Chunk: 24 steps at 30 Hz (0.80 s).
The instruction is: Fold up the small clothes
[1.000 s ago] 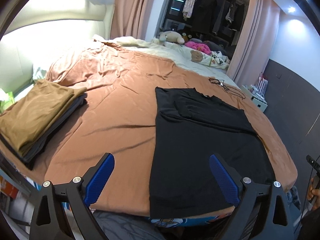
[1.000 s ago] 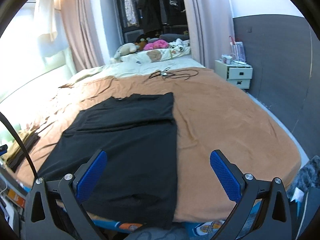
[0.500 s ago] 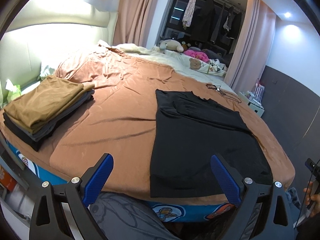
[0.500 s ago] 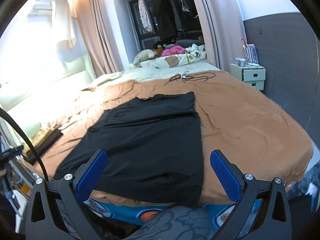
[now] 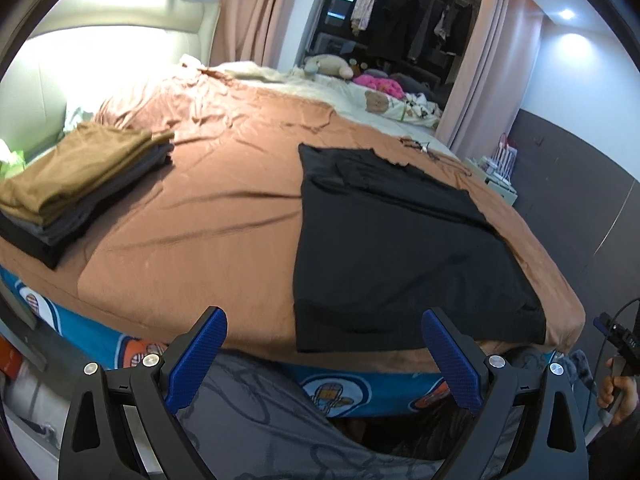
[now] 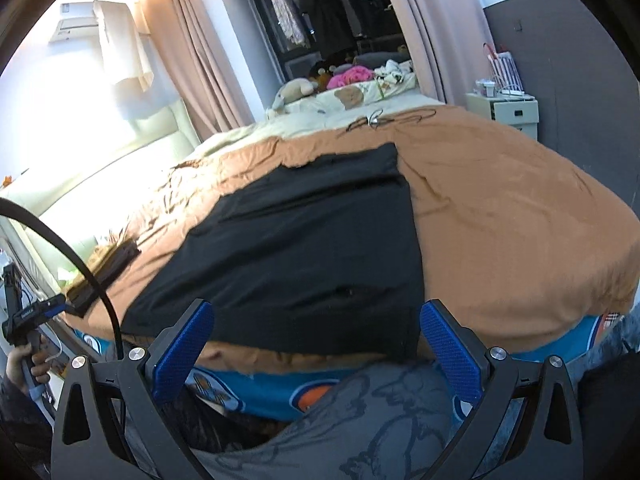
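A black T-shirt (image 5: 384, 236) lies flat on the brown bedspread (image 5: 208, 216), its sleeves folded in and its hem at the near edge of the bed; it also shows in the right wrist view (image 6: 304, 248). My left gripper (image 5: 324, 340) is open and empty, held off the bed in front of the near edge. My right gripper (image 6: 316, 332) is open and empty, also held back from the bed, below the shirt's hem.
A stack of folded clothes (image 5: 76, 176), brown on top, sits at the bed's left side. Soft toys and pillows (image 5: 360, 80) lie at the far end, with a black cable (image 6: 384, 120) near them. A white nightstand (image 6: 508, 108) stands right of the bed.
Both grippers have pulled back and down from over the bed to in front of its near edge. The shirt has not moved.
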Each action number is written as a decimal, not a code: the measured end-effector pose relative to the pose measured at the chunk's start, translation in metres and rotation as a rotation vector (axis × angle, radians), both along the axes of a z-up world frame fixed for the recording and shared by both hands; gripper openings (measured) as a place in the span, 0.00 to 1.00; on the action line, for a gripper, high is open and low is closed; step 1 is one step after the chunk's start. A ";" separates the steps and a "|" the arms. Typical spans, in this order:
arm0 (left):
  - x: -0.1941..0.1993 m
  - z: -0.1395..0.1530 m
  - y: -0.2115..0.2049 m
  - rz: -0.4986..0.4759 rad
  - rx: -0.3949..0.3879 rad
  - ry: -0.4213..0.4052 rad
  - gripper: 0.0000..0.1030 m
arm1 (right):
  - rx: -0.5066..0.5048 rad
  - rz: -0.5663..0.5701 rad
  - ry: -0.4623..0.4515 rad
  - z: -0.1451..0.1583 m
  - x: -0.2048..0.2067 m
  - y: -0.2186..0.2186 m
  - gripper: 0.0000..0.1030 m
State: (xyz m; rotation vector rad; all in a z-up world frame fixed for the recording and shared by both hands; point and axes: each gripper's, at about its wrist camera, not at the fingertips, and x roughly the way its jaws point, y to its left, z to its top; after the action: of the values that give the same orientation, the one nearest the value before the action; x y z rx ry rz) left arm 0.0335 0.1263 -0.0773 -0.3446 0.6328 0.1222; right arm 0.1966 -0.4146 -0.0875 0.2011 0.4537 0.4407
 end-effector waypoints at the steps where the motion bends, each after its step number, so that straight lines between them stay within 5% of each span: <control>1: 0.001 -0.005 0.003 -0.006 -0.013 0.006 0.94 | -0.007 -0.003 0.004 -0.002 0.002 -0.001 1.00; 8: 0.009 -0.040 0.020 0.003 -0.101 0.076 0.72 | -0.047 -0.023 0.043 0.003 0.017 0.010 0.99; 13: 0.022 -0.063 0.026 -0.010 -0.155 0.127 0.52 | -0.069 -0.014 0.103 0.002 0.034 0.021 0.76; 24: 0.054 -0.094 0.024 -0.061 -0.260 0.193 0.43 | -0.090 -0.014 0.205 0.008 0.085 0.032 0.67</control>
State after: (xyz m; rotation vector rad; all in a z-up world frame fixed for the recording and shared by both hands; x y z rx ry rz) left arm 0.0878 0.1503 -0.1711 -0.5683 0.8522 0.0141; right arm 0.2815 -0.3831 -0.0793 0.1624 0.6714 0.3868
